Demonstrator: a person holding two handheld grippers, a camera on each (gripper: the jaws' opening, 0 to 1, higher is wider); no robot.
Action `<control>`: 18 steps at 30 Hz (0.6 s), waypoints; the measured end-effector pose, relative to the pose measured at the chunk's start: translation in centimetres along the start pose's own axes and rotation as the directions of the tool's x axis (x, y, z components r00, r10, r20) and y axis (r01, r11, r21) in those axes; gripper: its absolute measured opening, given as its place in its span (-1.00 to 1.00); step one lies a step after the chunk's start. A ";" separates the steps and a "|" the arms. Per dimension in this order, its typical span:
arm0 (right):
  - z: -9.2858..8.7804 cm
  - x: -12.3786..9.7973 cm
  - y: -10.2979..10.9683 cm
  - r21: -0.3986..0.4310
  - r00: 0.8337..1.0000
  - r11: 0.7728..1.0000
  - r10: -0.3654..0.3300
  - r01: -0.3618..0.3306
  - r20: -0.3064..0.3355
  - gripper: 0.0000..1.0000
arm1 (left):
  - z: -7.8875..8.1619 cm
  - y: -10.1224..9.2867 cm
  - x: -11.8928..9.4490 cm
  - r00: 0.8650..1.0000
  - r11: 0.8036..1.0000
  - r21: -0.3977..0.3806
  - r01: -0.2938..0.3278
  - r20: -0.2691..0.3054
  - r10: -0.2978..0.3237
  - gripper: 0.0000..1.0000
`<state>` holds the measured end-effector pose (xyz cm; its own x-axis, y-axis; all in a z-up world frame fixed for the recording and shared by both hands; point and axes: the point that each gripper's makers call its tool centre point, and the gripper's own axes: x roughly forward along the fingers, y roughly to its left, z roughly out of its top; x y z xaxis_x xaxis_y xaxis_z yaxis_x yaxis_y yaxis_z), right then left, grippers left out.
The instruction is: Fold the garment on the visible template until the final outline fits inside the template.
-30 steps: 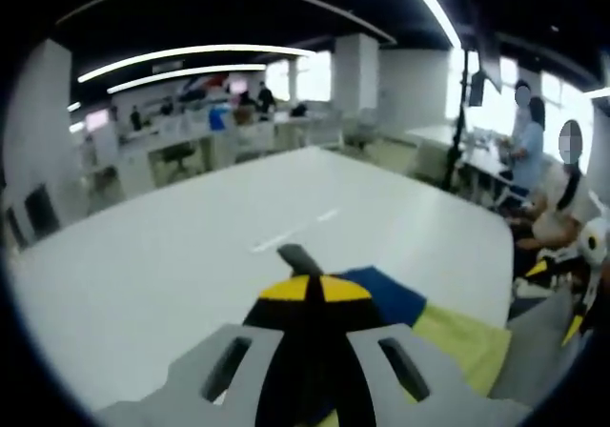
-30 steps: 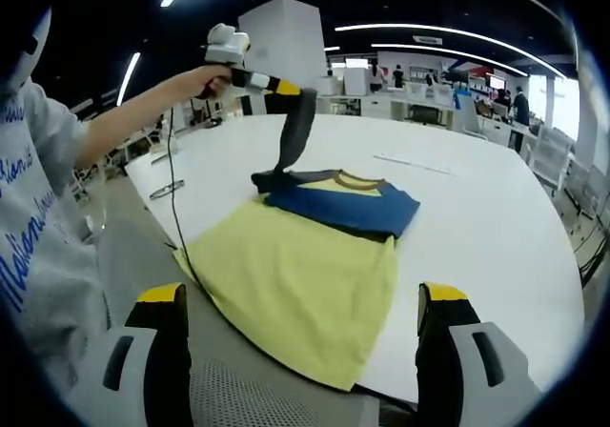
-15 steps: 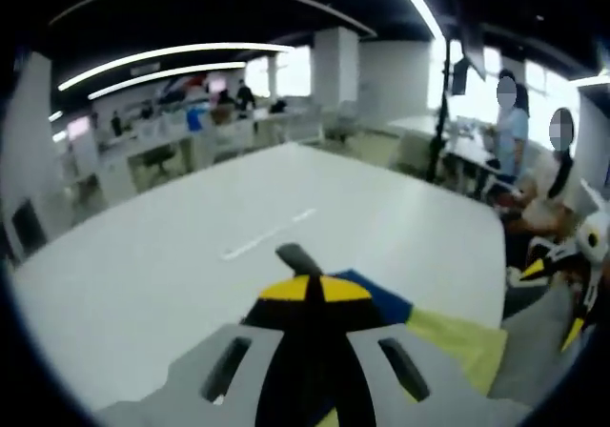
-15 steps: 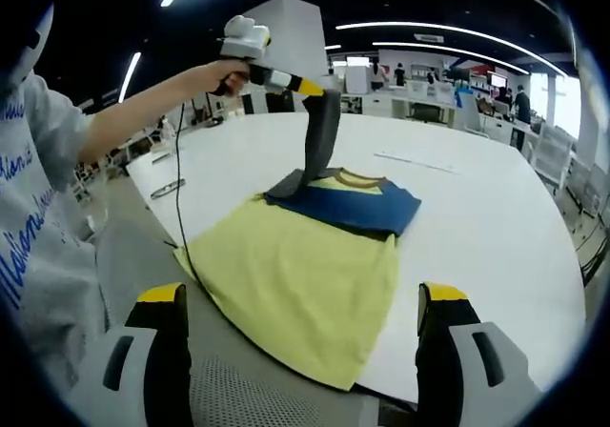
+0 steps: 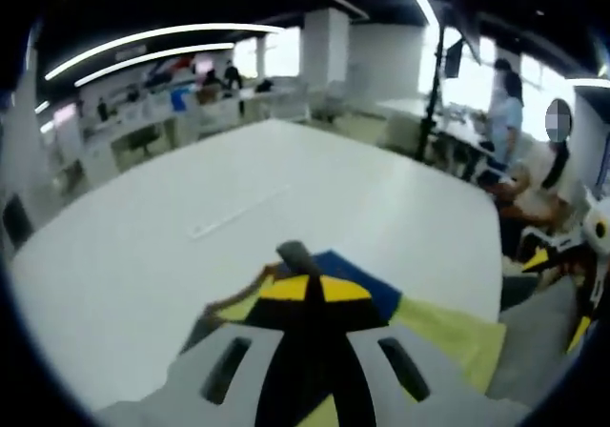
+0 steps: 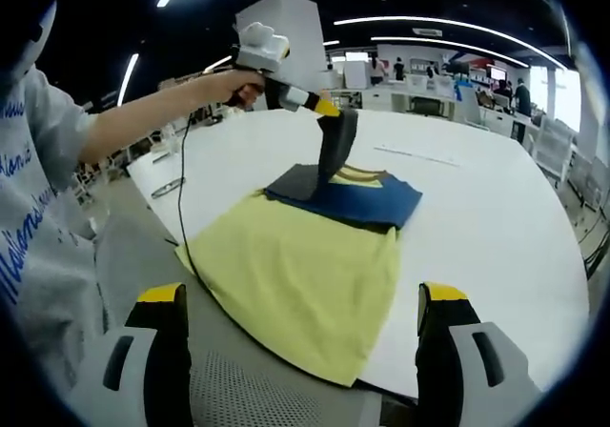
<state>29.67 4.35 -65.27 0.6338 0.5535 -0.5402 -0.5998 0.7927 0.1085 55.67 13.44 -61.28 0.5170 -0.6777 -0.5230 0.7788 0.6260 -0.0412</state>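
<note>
Mid-fold: sleeve going across

Left hand-held gripper (image 6: 335,132) pinches the dark sleeve (image 6: 335,151), lifted above the yellow-and-blue garment (image 6: 305,265) on the white tabletop (image 6: 477,217). Right hand-held gripper (image 6: 300,336) hovers wide, empty. Likely next: carry sleeve inward, lay flat. Sweatshirt lettering unreadable; template not discernible.

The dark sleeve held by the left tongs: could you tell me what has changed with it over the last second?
The left tongs, shut on the dark sleeve, have carried it from the garment's outer edge inward over the blue shoulder part, towards the collar. The right tongs stay open and low at the hem; the yellow body has not moved.
</note>
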 end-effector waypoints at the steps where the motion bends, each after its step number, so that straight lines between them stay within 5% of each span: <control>1: 0.0 0.0 0.0 0.002 1.000 1.000 0.000 0.000 0.002 0.99 | -0.1 0.2 0.2 1.000 1.000 -0.001 0.008 -0.005 -0.008 -1.00; 18: -0.8 0.7 0.5 0.023 1.000 1.000 0.014 -0.014 -0.004 0.99 | -3.4 -2.2 4.9 0.993 0.999 0.003 0.052 -0.106 -0.051 -1.00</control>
<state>29.41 4.96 -66.27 0.6236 0.5638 -0.5416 -0.5974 0.7905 0.1350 55.24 10.03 -66.67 0.4359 -0.6641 -0.6075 0.8054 0.5890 -0.0660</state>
